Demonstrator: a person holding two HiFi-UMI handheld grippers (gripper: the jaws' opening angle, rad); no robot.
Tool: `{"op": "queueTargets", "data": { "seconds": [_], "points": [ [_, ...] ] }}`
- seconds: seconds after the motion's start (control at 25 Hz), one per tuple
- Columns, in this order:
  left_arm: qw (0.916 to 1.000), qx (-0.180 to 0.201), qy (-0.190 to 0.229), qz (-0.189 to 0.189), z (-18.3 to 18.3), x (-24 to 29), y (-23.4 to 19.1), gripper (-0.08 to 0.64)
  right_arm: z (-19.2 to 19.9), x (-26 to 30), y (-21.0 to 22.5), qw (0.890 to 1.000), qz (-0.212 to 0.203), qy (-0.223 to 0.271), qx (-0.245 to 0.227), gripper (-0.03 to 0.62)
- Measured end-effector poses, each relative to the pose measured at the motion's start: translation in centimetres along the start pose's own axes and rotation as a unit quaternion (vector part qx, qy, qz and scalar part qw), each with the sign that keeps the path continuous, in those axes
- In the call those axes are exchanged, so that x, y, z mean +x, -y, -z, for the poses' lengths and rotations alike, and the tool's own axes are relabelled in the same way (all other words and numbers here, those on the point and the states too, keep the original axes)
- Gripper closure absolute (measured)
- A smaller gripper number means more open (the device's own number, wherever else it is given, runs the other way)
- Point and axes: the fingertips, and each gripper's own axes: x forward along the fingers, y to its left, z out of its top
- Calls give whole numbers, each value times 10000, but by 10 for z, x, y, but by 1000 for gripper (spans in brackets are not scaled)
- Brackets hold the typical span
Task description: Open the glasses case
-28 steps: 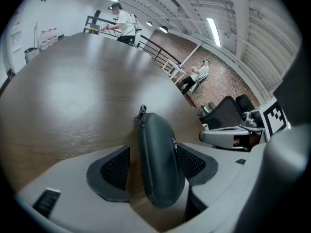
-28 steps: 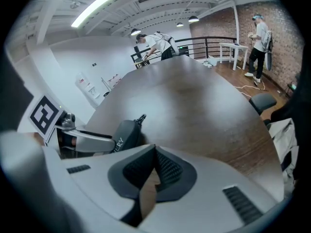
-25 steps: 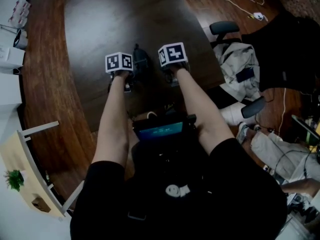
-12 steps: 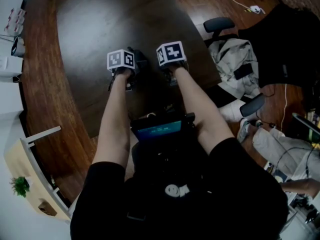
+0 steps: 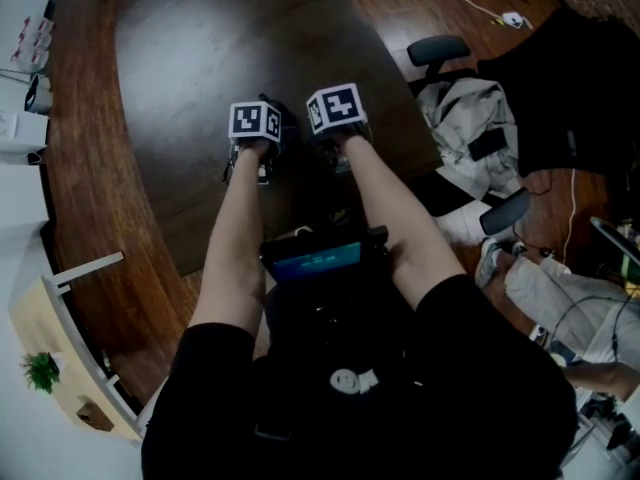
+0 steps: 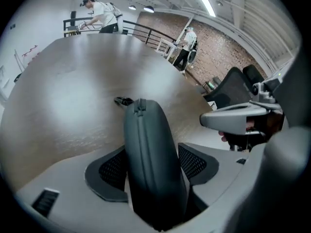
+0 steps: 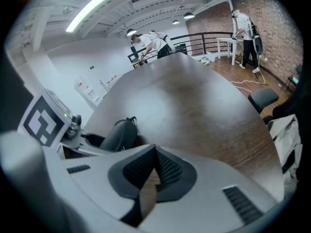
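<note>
Left gripper (image 6: 154, 164): the glasses case (image 6: 146, 130) stands on its narrow edge between the jaws, which are set wide to take its width. Both textured pads (image 6: 111, 168) lie against its sides. These jaws have just been opening a little, with the case between them throughout. The zipper seam (image 6: 142, 144) runs up the ridge that faces the camera, and the zipper pull (image 6: 140, 104) sits at the far, upper end. A small dark loop (image 6: 124, 101) shows just beyond that end, over the table (image 5: 200, 48); I cannot tell from here whether it is fixed to the case. From the head view the case is only a dark shape ahead of the left marker cube (image 5: 256, 121), and I cannot say whether its lower edge rests on the wood. Right gripper (image 7: 154, 171): jaws pressed together with nothing between them, bare wood showing below the pads. It sits just to the right of the left one, its marker cube (image 5: 337, 108) close beside the other, and it is not touching the case. From its own camera the case leans up out of the left jaws.
</note>
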Motion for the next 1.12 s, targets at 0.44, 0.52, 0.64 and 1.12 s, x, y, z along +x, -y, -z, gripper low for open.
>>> {"op": "queueTargets", "data": {
  "seconds": [0.44,0.52,0.64,1.12],
  "points": [
    [9840,-991,969,1122,-31,-32,-7,288,-28,-29,-31,9763,-435,995,-1872,583],
    [9612,-1229,1606,1874,-57,-56,6,288,-31,-34,-51,9456,-493,1340,-2923,581],
    [9315,-1245,2287,2541,-87,-96,18,288,-24,-29,-76,8946,-516,1438,-4200,509],
    [9226,-599,2798,2587,-96,-174,26,288,-44,-43,-148,8107,96,1757,-5583,505]
  ]
}}
